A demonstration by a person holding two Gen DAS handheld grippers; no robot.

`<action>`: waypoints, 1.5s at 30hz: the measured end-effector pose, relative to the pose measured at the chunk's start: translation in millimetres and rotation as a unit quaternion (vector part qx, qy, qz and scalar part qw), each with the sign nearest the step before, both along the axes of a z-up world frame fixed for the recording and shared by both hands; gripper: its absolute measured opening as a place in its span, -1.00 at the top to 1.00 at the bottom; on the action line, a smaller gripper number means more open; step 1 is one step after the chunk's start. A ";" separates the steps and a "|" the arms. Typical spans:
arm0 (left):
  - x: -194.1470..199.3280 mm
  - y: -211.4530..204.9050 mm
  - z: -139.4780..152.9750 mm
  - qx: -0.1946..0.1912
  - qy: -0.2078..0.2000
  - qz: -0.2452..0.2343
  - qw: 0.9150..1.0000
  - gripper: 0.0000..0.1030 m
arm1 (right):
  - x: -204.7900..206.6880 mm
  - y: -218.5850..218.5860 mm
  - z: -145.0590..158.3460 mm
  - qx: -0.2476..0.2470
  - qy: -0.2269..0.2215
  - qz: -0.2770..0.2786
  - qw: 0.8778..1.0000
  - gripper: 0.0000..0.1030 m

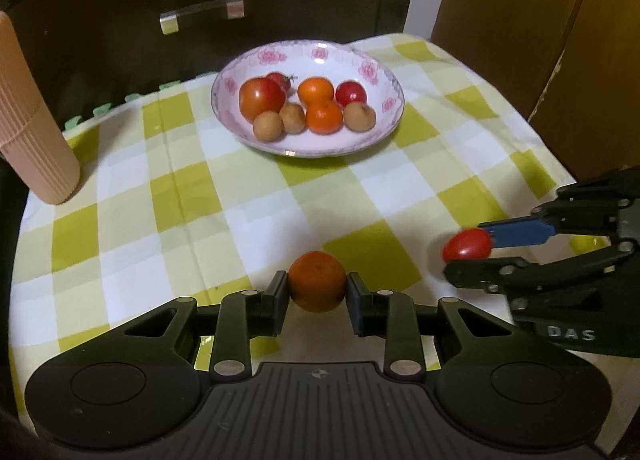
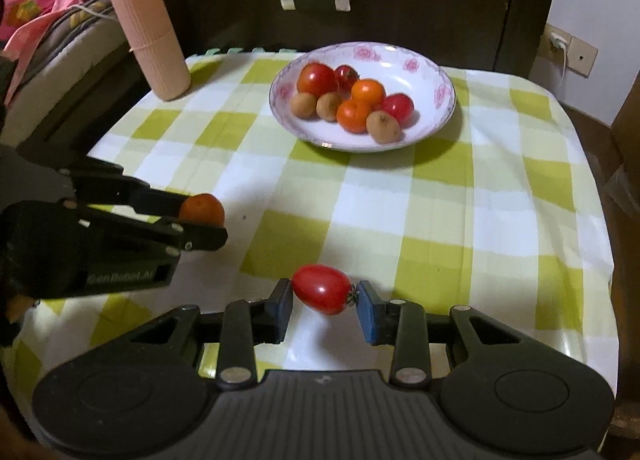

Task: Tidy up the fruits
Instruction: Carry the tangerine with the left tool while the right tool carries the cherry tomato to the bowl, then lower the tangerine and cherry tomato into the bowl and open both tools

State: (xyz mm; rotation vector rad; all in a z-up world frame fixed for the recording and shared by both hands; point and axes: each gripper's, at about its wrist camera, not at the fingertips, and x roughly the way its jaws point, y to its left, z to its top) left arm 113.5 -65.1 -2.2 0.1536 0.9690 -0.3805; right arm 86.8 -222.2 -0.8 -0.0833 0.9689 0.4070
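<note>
Fruits fill the floral plate point(image 1: 384, 128) across the checked desk point(image 1: 224, 196), while my left gripper point(image 1: 317, 292) jaws pinch a tangerine point(image 1: 317, 281) and my right gripper point(image 2: 324, 300) jaws pinch a cherry tomato point(image 2: 322, 288).

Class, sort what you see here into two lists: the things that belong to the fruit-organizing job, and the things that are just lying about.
Part of the job:
- left gripper, shut on the orange
- right gripper, shut on the red plum tomato
- floral bowl with fruit already in it

Just lying about:
- ribbed pink bottle
- checked tablecloth
- dark cabinet handle
</note>
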 end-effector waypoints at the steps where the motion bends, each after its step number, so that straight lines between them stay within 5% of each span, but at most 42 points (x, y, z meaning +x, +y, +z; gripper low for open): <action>1: 1.3 -0.2 1.8 -0.002 -0.002 0.001 1.000 0.26 | 2.2 0.6 0.6 0.001 -0.001 -0.001 1.000 0.36; 21: 57.3 -11.2 29.1 -0.042 -0.033 0.029 0.998 0.28 | 59.0 -2.1 25.5 0.029 -0.048 -0.040 0.998 0.35; 45: 124.1 -11.5 12.7 -0.053 -0.028 0.073 0.996 0.28 | 126.2 -1.9 13.0 0.038 -0.074 -0.064 0.994 0.35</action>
